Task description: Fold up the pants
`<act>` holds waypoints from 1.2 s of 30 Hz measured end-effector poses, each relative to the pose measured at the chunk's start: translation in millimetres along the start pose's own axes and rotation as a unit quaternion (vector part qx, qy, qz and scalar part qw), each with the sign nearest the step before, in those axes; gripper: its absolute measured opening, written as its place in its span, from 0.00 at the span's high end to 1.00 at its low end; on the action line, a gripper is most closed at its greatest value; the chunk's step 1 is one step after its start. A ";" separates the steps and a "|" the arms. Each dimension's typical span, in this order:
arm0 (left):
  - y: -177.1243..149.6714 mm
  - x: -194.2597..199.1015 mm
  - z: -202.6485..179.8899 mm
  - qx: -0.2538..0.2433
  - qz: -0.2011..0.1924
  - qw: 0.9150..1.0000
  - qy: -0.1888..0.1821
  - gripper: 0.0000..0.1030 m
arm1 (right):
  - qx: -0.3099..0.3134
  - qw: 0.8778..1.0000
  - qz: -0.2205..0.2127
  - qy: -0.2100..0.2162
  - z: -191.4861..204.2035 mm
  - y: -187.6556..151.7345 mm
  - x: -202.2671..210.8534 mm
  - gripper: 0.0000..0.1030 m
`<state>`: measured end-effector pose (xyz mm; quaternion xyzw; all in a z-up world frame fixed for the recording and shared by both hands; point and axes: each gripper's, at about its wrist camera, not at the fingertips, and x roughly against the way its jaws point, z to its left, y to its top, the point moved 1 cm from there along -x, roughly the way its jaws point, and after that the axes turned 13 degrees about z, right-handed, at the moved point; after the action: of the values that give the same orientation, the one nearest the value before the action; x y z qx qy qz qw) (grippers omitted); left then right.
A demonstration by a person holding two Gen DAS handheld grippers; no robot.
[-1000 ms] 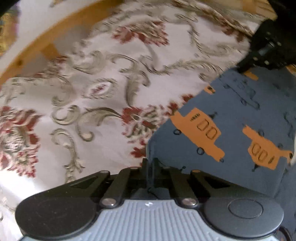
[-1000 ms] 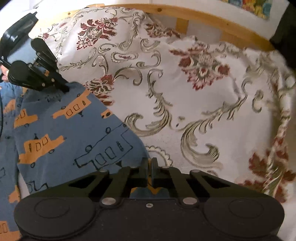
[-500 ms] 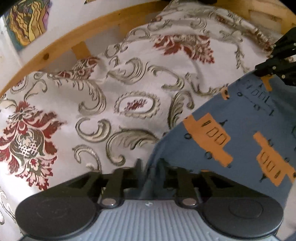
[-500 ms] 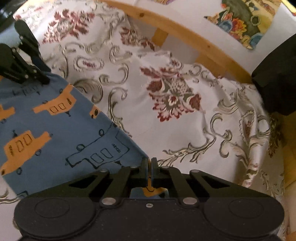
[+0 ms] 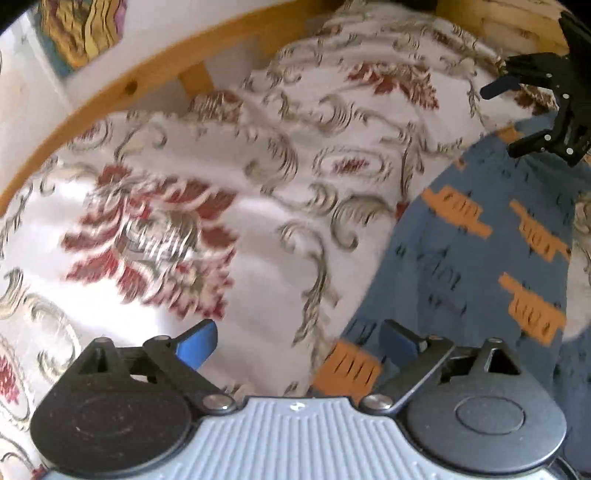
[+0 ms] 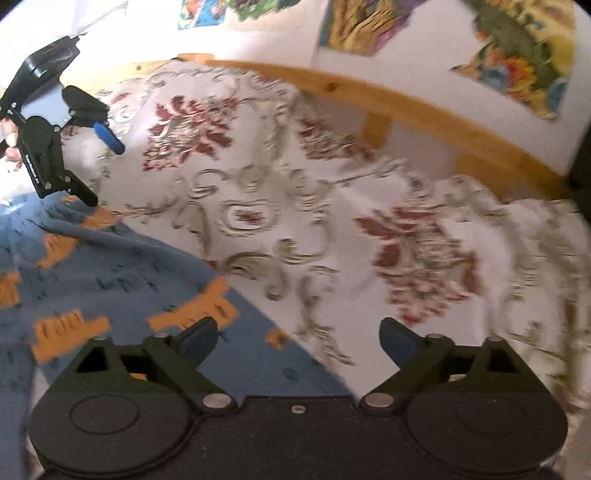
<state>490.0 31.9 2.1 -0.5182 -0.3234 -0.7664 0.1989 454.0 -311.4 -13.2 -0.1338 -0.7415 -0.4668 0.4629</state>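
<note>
From my left wrist camera, I see my left claw (image 5: 297, 341) spread wide with nothing between its blue-tipped fingers (image 5: 195, 345); the blue cotton pants printed with orange trucks (image 5: 480, 266) lie on the white bedspread with red and grey floral scrolls (image 5: 229, 206), filling the right side of this view and reaching under the right finger. At the upper right edge, my right claw (image 5: 517, 118) appears as a black forked shape, its fingers apart, above the far corner of the pants. A curved wooden bed rail (image 5: 122, 92) runs behind the bedspread, and part of a colourful picture (image 5: 79, 31) shows on the white wall. The right wrist camera gives the mirror arrangement: the pants (image 6: 122, 280) sit at lower left, their edge running diagonally under the left finger of my right claw (image 6: 297, 339), which is also wide and empty. Only here do I see the left claw (image 6: 99, 170) from outside, spread above the pants' far corner, with a bit of the person's hand (image 6: 9, 142) behind it. This view also shows several colourful pictures (image 6: 517, 55) on the wall. Both views are motion-blurred.
</note>
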 end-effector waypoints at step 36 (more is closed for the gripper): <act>-25.3 -15.3 -25.5 -0.013 0.029 0.997 0.064 0.99 | 0.053 0.996 0.072 0.004 39.8 33.2 -71.0 1.00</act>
<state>462.7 31.6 -25.8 -0.4799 -0.2849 -0.7959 0.2348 490.6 -244.8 -57.4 -0.1607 -0.7516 -0.3930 0.5047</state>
